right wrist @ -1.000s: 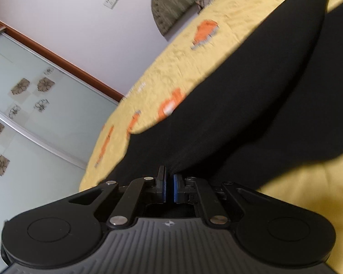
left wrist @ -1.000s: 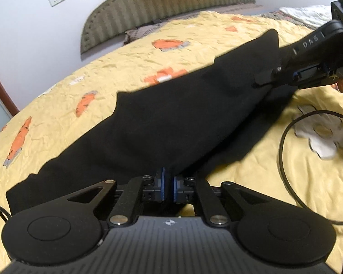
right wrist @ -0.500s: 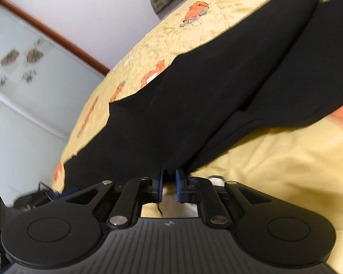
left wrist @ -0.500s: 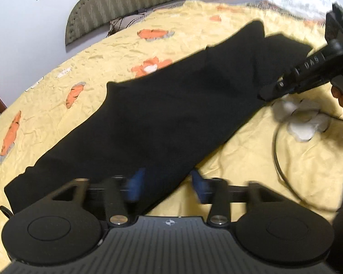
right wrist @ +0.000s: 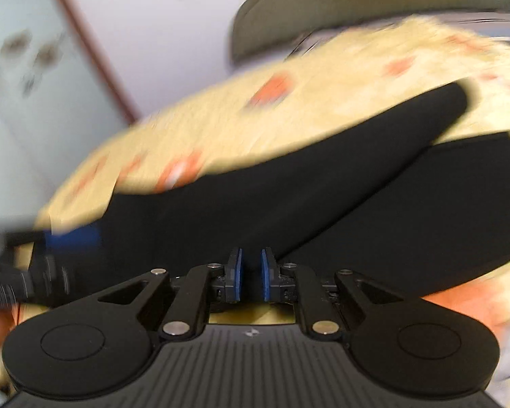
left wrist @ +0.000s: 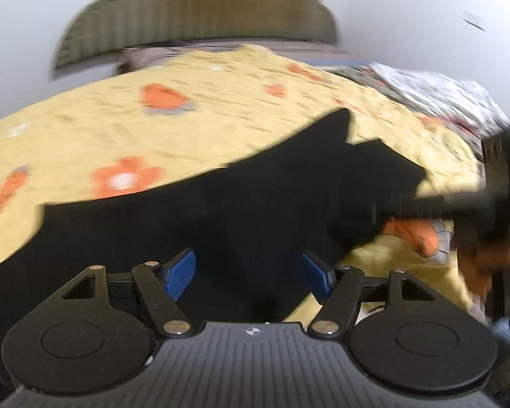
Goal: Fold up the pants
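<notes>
Black pants (left wrist: 241, 204) lie stretched across the yellow bedspread, one leg folded over the other. My left gripper (left wrist: 250, 277) is open and empty, its blue pads wide apart just above the near edge of the pants. In the right wrist view the pants (right wrist: 289, 204) run from left to far right. My right gripper (right wrist: 250, 273) has its pads close together with a narrow gap, at the near edge of the cloth; whether cloth is between them is unclear. It shows blurred at the right of the left view (left wrist: 452, 200).
The yellow bedspread (left wrist: 119, 129) with orange flowers covers the bed. A padded headboard (left wrist: 193, 17) stands at the back. A patterned white cloth (left wrist: 435, 88) lies at the far right. A glass wardrobe door (right wrist: 23, 68) stands left of the bed.
My left gripper let go of the pants and opened wide. The lifted leg now lies flat on the bed. Both grippers have swung, and the right pads have parted slightly.
</notes>
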The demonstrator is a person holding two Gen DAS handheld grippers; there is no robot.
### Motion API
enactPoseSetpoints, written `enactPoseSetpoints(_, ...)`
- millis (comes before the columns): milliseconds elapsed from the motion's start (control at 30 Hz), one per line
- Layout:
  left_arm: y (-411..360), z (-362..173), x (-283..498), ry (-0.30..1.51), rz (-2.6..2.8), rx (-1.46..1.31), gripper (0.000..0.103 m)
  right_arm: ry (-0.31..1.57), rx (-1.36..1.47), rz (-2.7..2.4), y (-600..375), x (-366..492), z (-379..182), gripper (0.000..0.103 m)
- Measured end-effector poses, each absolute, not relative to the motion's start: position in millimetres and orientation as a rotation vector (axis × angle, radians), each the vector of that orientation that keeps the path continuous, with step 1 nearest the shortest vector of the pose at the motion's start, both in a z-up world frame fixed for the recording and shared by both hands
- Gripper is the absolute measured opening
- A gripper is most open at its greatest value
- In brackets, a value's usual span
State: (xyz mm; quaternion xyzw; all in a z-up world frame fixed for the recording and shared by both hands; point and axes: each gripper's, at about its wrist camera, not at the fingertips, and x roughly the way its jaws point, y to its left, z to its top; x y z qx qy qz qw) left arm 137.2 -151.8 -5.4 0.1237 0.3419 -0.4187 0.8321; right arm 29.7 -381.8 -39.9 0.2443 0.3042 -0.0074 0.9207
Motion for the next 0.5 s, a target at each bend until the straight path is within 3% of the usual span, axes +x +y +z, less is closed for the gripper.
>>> enactPoseSetpoints(67, -178.8, -9.1, 130.8, 0.706, -0.947, 0.322, 0.072, 0.576, 0.595, -0.117, -428.2, 28.3, -34.7, 0.019)
enactPoseSetpoints(133, -202.0, -14.9, 125.9, 0.68, -0.998, 0.372, 0.074, 0.568, 0.667, -0.191, -471.8, 38.6, -39.7, 0.045)
enactPoseSetpoints(400, -237.2, -50.3, 136.6, 0.744, -0.997, 0.398, 0.075, 0.634, 1.102, -0.19, -550.9, 114.9, -72.1, 0.047)
enactPoseSetpoints(500, -235.7, -60.4, 144.1, 0.78, -0.989, 0.375, 0.076, 0.643, 1.039, -0.117, -539.2, 164.5, -43.5, 0.047)
